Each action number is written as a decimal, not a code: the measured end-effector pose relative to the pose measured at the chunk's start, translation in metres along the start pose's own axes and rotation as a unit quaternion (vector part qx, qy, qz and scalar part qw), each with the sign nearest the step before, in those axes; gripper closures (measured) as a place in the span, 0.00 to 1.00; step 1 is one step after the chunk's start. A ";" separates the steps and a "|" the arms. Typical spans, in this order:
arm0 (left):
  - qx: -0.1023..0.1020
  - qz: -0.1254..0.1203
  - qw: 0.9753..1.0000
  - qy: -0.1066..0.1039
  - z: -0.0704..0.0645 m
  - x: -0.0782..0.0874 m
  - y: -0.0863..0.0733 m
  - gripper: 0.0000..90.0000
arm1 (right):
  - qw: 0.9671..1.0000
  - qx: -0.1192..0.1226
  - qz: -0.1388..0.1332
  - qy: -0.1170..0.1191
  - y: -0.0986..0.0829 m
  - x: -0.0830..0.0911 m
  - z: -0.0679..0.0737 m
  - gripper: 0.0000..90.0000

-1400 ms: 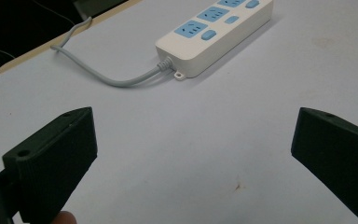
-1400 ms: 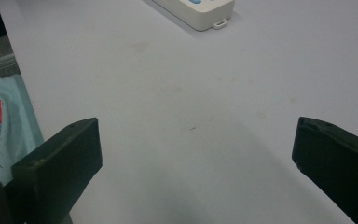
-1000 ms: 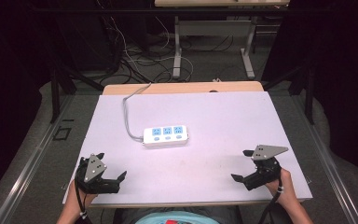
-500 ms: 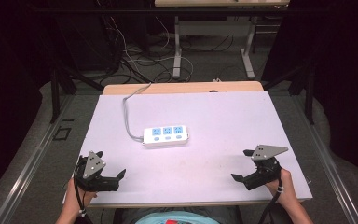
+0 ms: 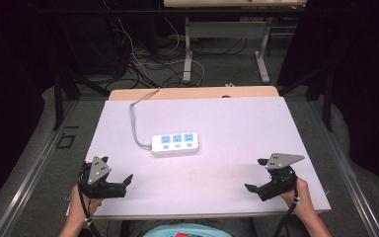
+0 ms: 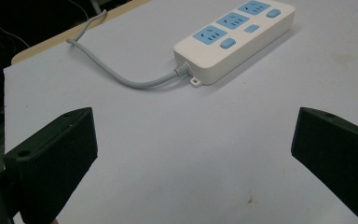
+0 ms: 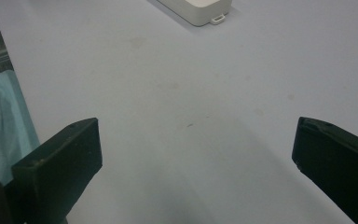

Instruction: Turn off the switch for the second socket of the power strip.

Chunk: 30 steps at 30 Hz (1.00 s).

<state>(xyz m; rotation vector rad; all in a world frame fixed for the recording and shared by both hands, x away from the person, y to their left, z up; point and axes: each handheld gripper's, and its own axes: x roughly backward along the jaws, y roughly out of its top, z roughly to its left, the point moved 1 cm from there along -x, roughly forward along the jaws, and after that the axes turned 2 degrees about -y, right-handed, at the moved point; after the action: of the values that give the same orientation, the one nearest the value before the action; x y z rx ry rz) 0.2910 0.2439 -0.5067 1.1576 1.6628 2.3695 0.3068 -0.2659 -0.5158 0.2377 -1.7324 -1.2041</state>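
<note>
A white power strip [image 5: 176, 143] with three blue sockets lies in the middle of the white table [image 5: 237, 123]. Its grey cable [image 5: 134, 118] runs off over the far edge. My left gripper [image 5: 116, 169] stands open near the front left corner, held by a hand. In the left gripper view the jaws of the left gripper [image 6: 191, 158] are wide apart with bare table between them, and the power strip [image 6: 235, 39] and its cable [image 6: 121, 77] lie ahead. My right gripper [image 5: 255, 175] stands open near the front right corner. In the right gripper view the right gripper [image 7: 193, 163] is empty, with a corner of the power strip [image 7: 196, 9] at the top.
A wooden tabletop edge [image 5: 192, 93] shows beyond the white board. Behind it stand metal table legs [image 5: 187, 49] and loose cables [image 5: 133, 64] on the floor. A light blue garment [image 7: 0, 121] lies just past the table's front edge.
The left gripper has wobbled slightly in place. The right gripper and the power strip have stayed where they were.
</note>
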 end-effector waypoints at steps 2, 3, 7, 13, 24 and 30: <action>-0.001 0.000 1.000 0.001 0.000 -0.001 0.002 0.00 | 1.000 0.001 0.001 0.001 0.000 0.000 0.000 0.01; -0.007 0.000 1.000 0.004 0.001 -0.001 0.003 0.00 | 1.000 0.001 0.001 0.001 0.000 0.000 0.000 0.01; -0.006 -0.001 1.000 0.005 0.001 -0.004 0.007 0.00 | 1.000 0.002 0.000 -0.001 0.000 -0.001 -0.001 0.01; -0.008 0.003 1.000 0.007 0.001 -0.009 0.013 0.00 | 1.000 0.001 0.006 0.002 0.000 -0.001 -0.001 0.01; -0.008 -0.002 1.000 0.011 0.002 -0.014 0.021 0.00 | 1.000 -0.001 0.008 0.000 0.000 -0.002 0.000 0.01; -0.012 -0.006 1.000 0.013 0.003 -0.018 0.027 0.01 | 1.000 -0.001 0.006 -0.001 -0.001 -0.002 -0.001 0.01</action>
<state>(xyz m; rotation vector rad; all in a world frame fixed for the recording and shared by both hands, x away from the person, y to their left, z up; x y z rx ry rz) 0.3161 0.2269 -0.4942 1.1151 1.6403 2.3993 0.3083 -0.2654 -0.5178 0.2244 -1.7307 -1.1976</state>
